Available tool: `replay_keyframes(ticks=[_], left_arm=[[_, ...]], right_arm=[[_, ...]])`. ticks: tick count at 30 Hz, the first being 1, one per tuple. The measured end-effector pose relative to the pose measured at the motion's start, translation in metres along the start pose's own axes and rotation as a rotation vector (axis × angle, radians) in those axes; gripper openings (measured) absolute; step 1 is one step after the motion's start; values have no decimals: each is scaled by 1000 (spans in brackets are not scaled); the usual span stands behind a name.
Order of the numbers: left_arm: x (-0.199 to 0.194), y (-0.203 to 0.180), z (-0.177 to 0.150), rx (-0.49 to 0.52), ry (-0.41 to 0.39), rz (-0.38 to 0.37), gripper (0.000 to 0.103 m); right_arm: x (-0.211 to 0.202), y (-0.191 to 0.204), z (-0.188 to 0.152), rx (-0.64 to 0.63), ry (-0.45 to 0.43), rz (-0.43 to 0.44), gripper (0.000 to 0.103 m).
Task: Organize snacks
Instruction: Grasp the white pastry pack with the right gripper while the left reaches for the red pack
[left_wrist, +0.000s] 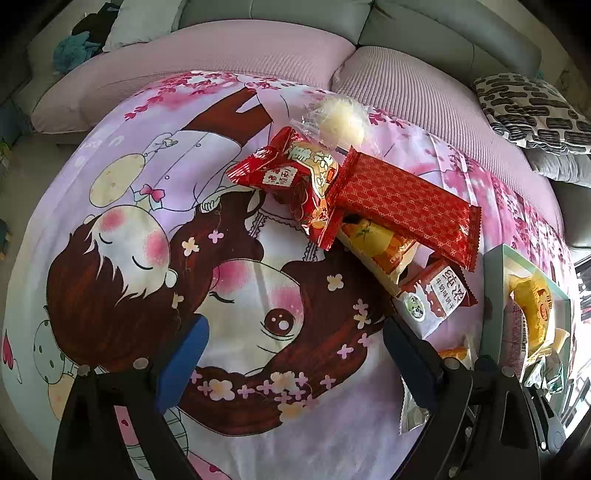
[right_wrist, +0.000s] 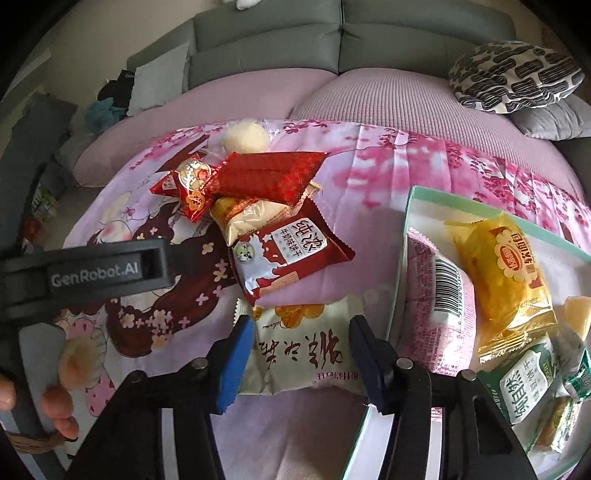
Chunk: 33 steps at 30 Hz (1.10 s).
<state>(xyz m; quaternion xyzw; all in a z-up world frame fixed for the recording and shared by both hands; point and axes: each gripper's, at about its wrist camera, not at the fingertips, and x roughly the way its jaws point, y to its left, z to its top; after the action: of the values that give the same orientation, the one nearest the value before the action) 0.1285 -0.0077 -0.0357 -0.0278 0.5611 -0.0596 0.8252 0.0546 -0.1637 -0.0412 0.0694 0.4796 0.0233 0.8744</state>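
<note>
The right wrist view shows the left gripper (right_wrist: 92, 271) at the left, hanging over the cartoon blanket (right_wrist: 369, 173) that covers the desk. Its fingers stand wide apart with nothing between them. In the middle, toward the far edge of the desk, lies a pile of five snacks: a round white bun (right_wrist: 246, 139), a small red bag (right_wrist: 184, 184), a long red pack (right_wrist: 269, 175), a yellow pack (right_wrist: 243, 218) and a red-and-white biscuit bag (right_wrist: 288, 251).

Just in front of that pile, at the near edge, lies one white snack bag (right_wrist: 303, 347). It sits right between the blue fingers (right_wrist: 232, 365) of the right gripper (right_wrist: 301, 363). The bag's long side runs across from one finger to the other. The fingers are half closed around it, but I cannot tell if they squeeze it yet. The right hand is much nearer to this bag than the left.

At the right stands one tray (right_wrist: 406, 236) with a green rim. About five snacks lie in it already. I think the white bag goes there next.
</note>
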Motion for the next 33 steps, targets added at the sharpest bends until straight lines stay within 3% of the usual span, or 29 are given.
replay_keyframes(ticks=[6, 14, 20, 24, 33], left_arm=[[1, -1, -1, 5, 4, 0, 95], [2, 1, 0, -4, 11, 5, 95], [1, 10, 2, -36, 4, 7, 95], [-2, 19, 4, -73, -4, 6, 95], [-1, 18, 4, -76, 0, 4, 95]], right_arm=[[8, 7, -2, -20, 22, 13, 57], [7, 13, -2, -1, 23, 124, 57], [5, 6, -2, 12, 18, 88, 59], [9, 6, -3, 6, 33, 80, 68], [17, 25, -7, -88, 62, 35, 73]])
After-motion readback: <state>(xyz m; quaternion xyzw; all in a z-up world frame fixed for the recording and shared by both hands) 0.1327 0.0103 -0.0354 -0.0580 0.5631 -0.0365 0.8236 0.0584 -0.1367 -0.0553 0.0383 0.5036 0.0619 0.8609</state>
